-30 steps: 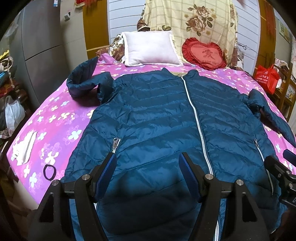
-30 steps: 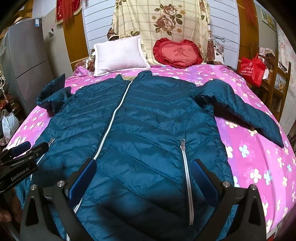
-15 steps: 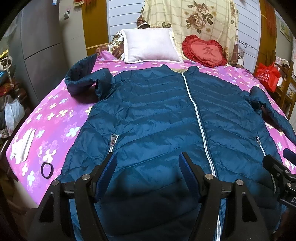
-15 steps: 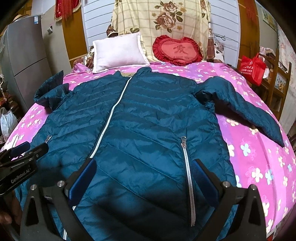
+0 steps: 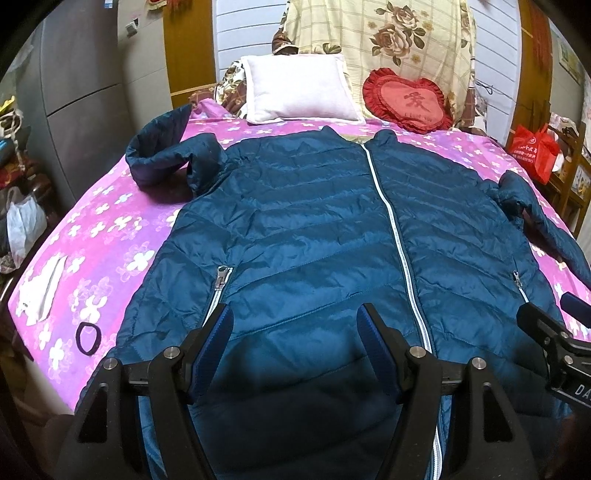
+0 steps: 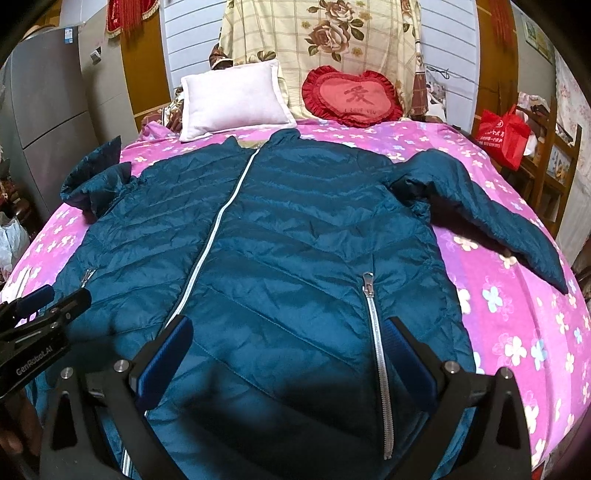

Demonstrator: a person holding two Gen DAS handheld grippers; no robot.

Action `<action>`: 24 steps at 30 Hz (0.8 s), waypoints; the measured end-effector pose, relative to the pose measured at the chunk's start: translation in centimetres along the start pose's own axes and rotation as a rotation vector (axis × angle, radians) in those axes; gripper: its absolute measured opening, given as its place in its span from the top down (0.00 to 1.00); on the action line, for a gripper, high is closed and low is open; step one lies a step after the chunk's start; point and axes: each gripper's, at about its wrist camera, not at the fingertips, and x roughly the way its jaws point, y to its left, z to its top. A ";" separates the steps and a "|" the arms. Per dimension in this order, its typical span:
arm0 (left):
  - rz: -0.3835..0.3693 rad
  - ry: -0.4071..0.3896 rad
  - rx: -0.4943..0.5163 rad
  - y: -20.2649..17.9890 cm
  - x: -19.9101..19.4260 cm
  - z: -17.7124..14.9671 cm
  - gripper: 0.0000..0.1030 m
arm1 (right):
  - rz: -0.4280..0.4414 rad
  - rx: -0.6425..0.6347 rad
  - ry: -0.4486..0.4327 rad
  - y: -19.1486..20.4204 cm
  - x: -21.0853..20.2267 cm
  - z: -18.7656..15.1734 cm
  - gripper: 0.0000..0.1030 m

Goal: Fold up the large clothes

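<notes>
The jacket (image 5: 314,229) lies flat, zipped, on the bed (image 5: 110,236); left hand-held gripper (image 5: 295,332) and right hand-held gripper (image 6: 288,343) hover wide apart, empty.

A grey cabinet (image 5: 74,110) stands beside white panelled wall (image 5: 243,29).

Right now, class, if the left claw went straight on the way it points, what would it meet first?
Most likely the jacket: the open left claw hovers over its lower front, between the pocket zipper and the centre zipper. Depth is unclear; a flatter path could reach the white pillow.
</notes>
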 end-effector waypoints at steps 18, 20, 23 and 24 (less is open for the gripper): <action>0.030 0.005 0.014 0.0 1.6 1.4 0.53 | -0.035 -0.081 0.015 0.2 2.1 1.8 0.00; 0.035 0.006 0.009 0.3 1.9 1.8 0.53 | -0.034 -0.095 0.019 0.3 2.5 2.2 0.00; 0.041 0.013 -0.003 0.7 2.5 2.6 0.53 | -0.034 -0.116 0.033 0.3 3.3 2.8 0.00; 0.041 0.016 -0.009 0.9 2.6 2.8 0.53 | -0.022 -0.115 0.039 0.5 3.6 3.2 0.00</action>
